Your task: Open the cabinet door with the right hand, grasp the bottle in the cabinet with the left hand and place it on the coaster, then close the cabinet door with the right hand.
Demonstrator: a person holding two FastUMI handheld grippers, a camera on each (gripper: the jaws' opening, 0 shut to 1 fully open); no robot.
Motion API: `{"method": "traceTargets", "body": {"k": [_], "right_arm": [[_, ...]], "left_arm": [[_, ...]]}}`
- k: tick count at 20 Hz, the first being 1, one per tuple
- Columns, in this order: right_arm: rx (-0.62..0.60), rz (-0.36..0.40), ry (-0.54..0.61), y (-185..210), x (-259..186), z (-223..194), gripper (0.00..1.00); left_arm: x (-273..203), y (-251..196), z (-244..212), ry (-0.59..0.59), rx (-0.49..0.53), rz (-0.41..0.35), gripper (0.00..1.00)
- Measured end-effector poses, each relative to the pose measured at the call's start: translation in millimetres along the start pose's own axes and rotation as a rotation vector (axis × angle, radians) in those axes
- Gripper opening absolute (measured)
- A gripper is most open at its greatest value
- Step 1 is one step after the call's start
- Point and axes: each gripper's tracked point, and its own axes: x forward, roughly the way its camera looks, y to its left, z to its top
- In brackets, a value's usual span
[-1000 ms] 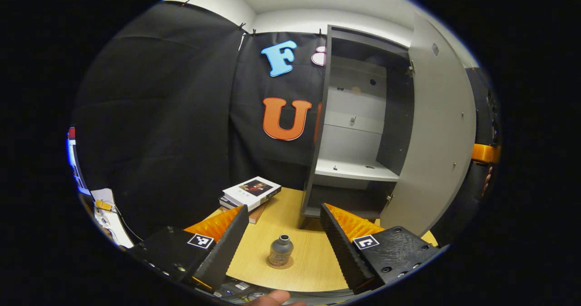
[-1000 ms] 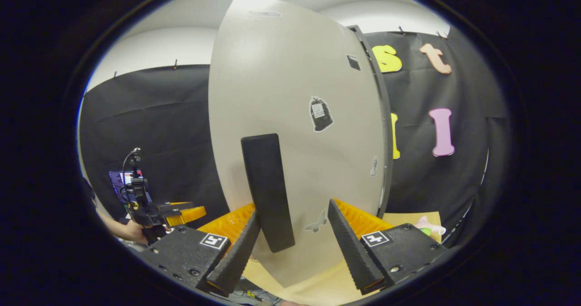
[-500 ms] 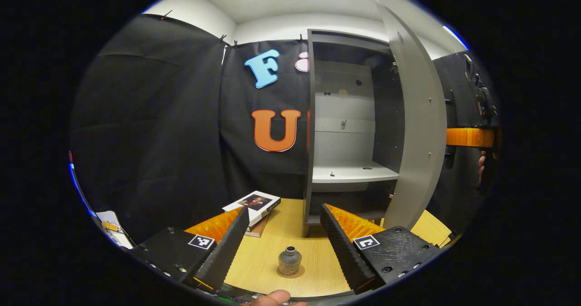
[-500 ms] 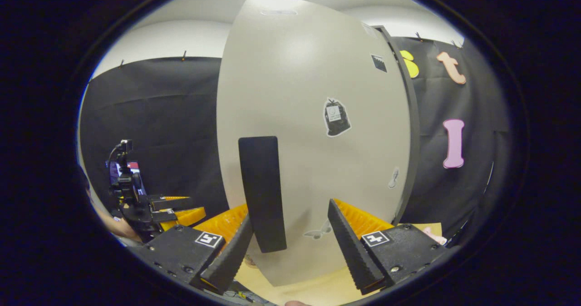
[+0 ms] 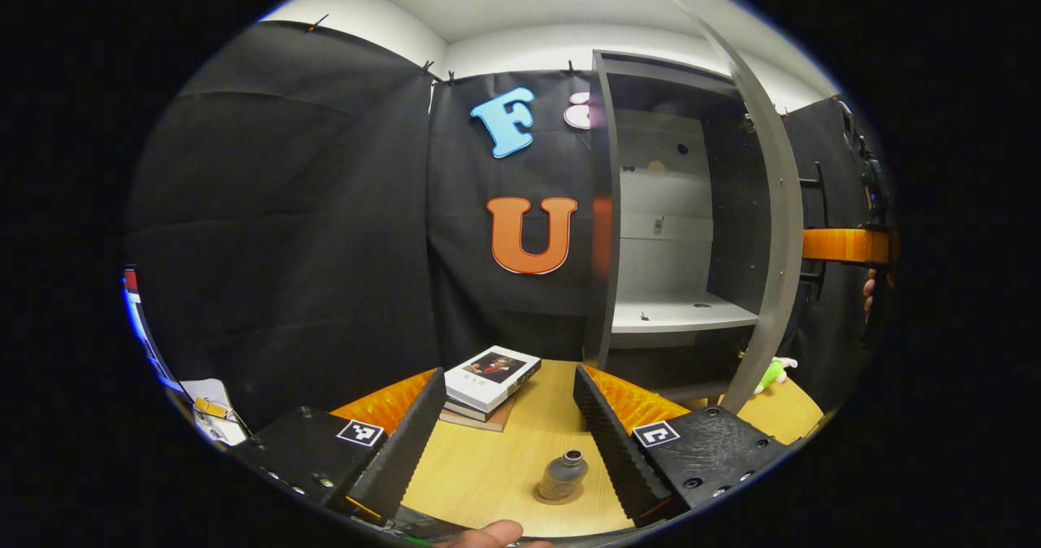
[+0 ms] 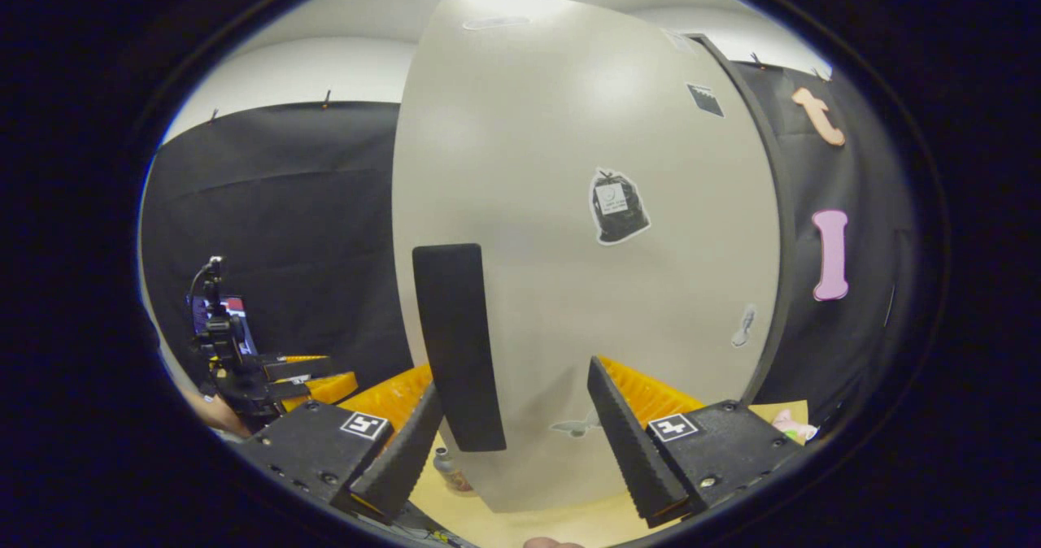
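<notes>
We are on the closing step: the bottle stands on the coaster at lower centre of the wooden table, between our left gripper's wide, empty fingers. Our right gripper, fingers wide, faces the door beside its handle; next, push it shut against the cabinet. Books lie behind.

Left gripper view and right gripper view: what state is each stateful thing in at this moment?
Grey cabinet door: partly open.
Small grey bottle: upright on the round brown coaster, uncapped.
Cabinet shelf: no bottle on it.
Stacked books: closed, lying flat.
Left hand-held gripper: open, holding nothing.
Right hand-held gripper: open, around the door's black handle.
</notes>
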Motion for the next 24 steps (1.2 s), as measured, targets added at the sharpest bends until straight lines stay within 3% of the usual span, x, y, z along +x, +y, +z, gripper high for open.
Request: {"method": "traceTargets", "body": {"k": [13,18,22,24], "right_arm": [[-0.002,-0.034,-0.018,4,60,9,1.0],[-0.159,-0.113,-0.038,3,67,22,1.0],[-0.197,-0.129,-0.041,4,55,20,1.0],[-0.176,-0.198,-0.043,-15,41,18,1.0]], "left_arm": [[25,39,0,0.025,-0.005,0.047,0.95],[32,42,6,0.01,0.042,0.043,0.95],[46,19,14,-0.008,0.049,-0.024,0.95],[57,1,21,-0.02,0.047,-0.067,0.95]]}}
